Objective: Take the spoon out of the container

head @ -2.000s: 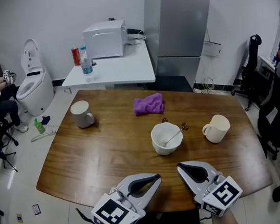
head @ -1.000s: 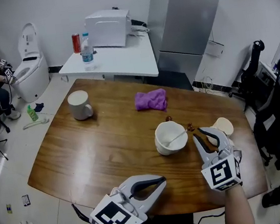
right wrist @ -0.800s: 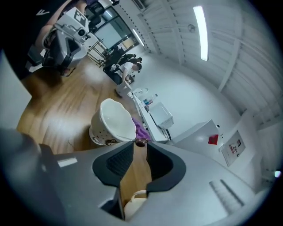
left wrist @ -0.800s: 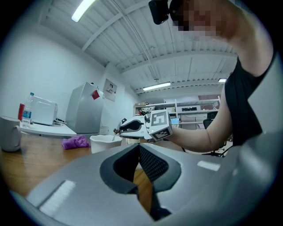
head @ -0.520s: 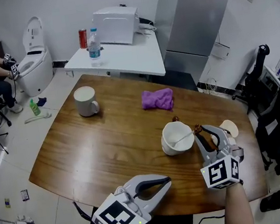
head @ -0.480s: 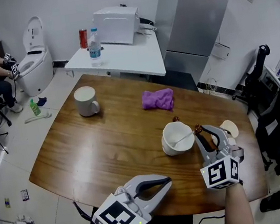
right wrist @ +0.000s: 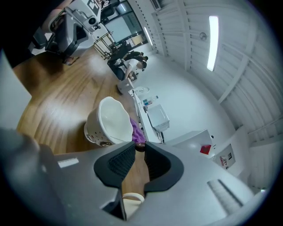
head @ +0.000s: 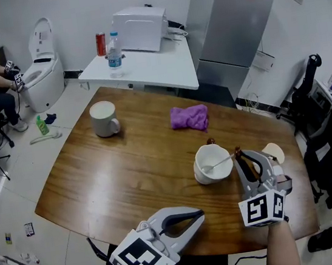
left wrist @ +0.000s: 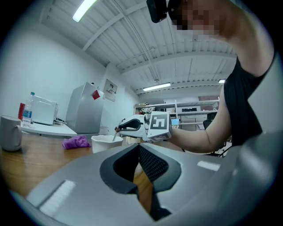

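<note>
Two tools were in play, but only the right gripper (head: 238,151) had work to do. Its jaws stood a little apart, with the tips right at the end of the spoon (head: 218,164) handle. I could not tell whether they touched it yet, and nothing was clamped.

The spoon lay with its bowl end down in the white container (head: 209,156) and its handle leaning over the rim toward the desk's right edge. The container stood on the right half of the desk (head: 129,177), about midway between the far and near edges.

To do the pinch well, I judged the tips should slide a bit further along the handle before closing, since a thin handle caught at its very end would likely swivel. The lift should then follow the handle's slant, up and out, so the container (light, by the look of it) was not tipped or dragged.

The left gripper (head: 197,215) hung clenched on nothing at the near edge and could steady the container if needed.

Room was tight toward the right edge, where a mug (head: 274,152) sat just beside the right gripper. A small brown thing (head: 211,141) lay just past the container, and a purple cloth (head: 190,118) lay nearer the far edge. Bare wood lay open toward the near edge and across the left half, the better way to carry the spoon.
</note>
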`<state>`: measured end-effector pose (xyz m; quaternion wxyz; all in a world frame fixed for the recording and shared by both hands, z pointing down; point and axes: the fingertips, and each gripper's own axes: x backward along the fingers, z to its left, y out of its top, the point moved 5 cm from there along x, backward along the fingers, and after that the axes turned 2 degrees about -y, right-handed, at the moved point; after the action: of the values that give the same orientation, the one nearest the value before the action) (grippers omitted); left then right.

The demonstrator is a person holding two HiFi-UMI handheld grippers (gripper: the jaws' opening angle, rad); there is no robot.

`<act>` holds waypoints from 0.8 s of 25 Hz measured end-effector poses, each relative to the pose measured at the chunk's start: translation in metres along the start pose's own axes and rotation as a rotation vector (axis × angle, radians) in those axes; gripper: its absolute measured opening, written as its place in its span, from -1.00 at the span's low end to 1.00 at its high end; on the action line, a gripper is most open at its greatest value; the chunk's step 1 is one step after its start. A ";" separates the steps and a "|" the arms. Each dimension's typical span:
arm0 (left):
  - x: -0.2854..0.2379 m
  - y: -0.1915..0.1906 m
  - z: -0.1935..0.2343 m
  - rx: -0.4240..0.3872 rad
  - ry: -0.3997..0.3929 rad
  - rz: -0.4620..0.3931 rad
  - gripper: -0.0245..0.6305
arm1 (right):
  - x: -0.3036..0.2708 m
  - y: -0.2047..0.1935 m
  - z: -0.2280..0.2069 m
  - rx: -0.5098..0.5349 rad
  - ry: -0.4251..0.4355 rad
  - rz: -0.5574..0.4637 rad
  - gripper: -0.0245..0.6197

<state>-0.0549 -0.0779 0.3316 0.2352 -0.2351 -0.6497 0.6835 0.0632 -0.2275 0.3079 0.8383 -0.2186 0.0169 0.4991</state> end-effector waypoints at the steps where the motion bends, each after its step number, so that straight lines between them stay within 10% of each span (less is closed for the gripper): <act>1: 0.001 0.000 0.000 0.000 0.002 0.001 -0.89 | 0.001 0.001 -0.001 0.004 -0.007 -0.002 -0.71; 20: 0.003 0.002 -0.008 -0.014 0.001 0.006 -0.89 | 0.047 0.009 -0.042 -0.075 -0.172 -0.107 -0.71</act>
<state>-0.0521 -0.0702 0.3288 0.2318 -0.2393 -0.6535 0.6796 0.0869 -0.2007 0.2551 0.8533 -0.2068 -0.0857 0.4709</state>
